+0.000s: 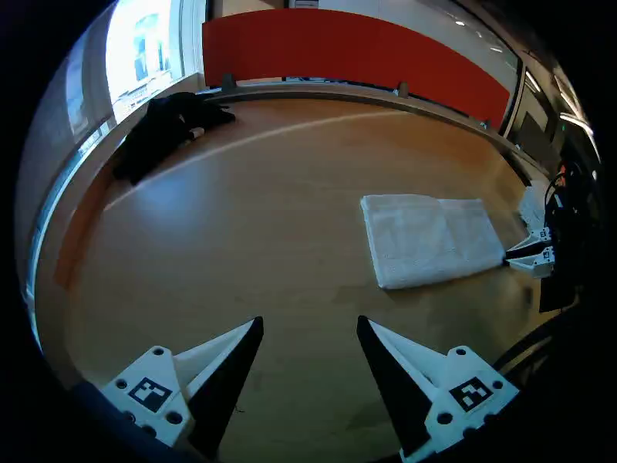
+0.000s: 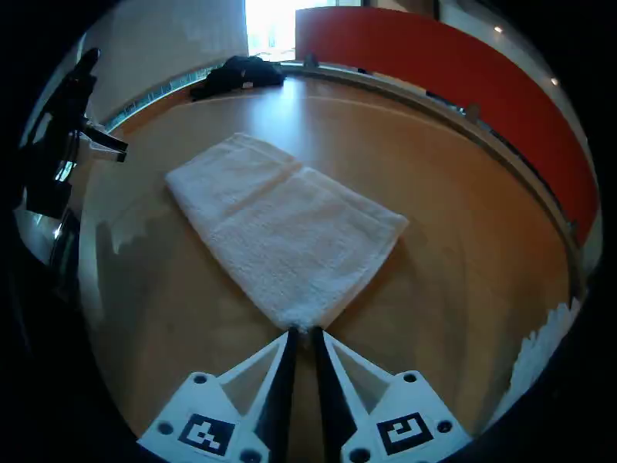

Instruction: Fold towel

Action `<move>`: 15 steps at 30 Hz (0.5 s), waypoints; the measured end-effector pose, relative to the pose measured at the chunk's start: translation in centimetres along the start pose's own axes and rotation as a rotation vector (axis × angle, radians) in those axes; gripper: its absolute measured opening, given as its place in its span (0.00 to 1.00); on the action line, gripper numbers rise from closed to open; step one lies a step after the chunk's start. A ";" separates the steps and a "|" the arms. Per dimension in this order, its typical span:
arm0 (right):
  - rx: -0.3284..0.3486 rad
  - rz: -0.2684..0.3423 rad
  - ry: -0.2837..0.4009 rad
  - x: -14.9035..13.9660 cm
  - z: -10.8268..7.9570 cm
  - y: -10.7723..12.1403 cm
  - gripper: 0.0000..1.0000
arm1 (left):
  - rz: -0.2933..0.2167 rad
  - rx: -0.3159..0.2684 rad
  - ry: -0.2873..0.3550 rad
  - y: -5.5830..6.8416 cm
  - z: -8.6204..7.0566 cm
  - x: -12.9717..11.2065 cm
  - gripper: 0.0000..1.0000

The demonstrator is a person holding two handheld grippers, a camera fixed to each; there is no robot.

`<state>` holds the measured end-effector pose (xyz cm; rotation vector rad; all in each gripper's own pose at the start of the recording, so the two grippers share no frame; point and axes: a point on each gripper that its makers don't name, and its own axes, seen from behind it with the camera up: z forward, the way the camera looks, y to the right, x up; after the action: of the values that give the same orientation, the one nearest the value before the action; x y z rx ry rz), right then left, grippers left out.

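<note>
Here: folded towel (image 2: 285, 231) flat on the table (image 1: 270, 201), right claw at its corner

In the right gripper view the white towel lies as a folded rectangle across the middle of the frame, its near corner pointing down to the right gripper (image 2: 303, 332) at bottom centre. That claw's fingers stand almost together with a narrow slit between them, tips at the corner; I cannot tell whether they pinch the cloth.

In the left gripper view the left gripper (image 1: 308, 324) sits at the bottom edge, fingers spread wide and holding nothing, over bare wood. The towel lies right of centre there. A black cloth (image 1: 173, 123) rests at upper left, and a red panel (image 1: 347, 46) runs along the top.
</note>
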<state>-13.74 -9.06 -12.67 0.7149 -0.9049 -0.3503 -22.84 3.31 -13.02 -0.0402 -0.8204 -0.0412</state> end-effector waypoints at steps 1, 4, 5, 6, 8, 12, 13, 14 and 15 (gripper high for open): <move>0.000 -0.001 0.001 0.0 0.0 0.0 0.11 | 0.001 -0.001 -0.001 0.0 0.0 0.0 0.90; -0.002 -0.008 0.004 0.3 -0.1 -0.1 0.06 | 0.005 -0.003 -0.003 0.1 0.1 0.0 0.90; -0.002 -0.011 0.005 0.4 -0.2 -0.2 0.06 | 0.007 -0.004 -0.003 0.1 0.1 0.0 0.90; -0.003 -0.015 0.008 0.7 -0.3 -0.2 0.06 | 0.008 -0.005 -0.004 0.1 0.1 0.1 0.90; -0.005 -0.022 0.015 1.3 -0.6 -0.3 0.06 | 0.011 -0.007 -0.005 0.2 0.1 0.1 0.90; -0.011 -0.041 0.037 3.0 -1.4 -0.4 0.06 | 0.012 -0.013 -0.002 0.4 0.1 0.3 0.89; -0.012 -0.048 0.044 3.5 -1.6 -0.3 0.05 | 0.011 -0.015 -0.001 0.4 0.1 0.4 0.89; -0.014 -0.056 0.051 4.1 -1.9 -0.3 0.05 | 0.011 -0.016 0.000 0.4 0.1 0.5 0.89; -0.015 -0.064 0.057 4.7 -2.1 -0.3 0.05 | 0.010 -0.018 0.002 0.4 0.1 0.6 0.89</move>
<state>-9.25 -11.05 -10.96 0.7376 -0.8260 -0.3914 -22.50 3.73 -12.52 -0.0609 -0.8180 -0.0391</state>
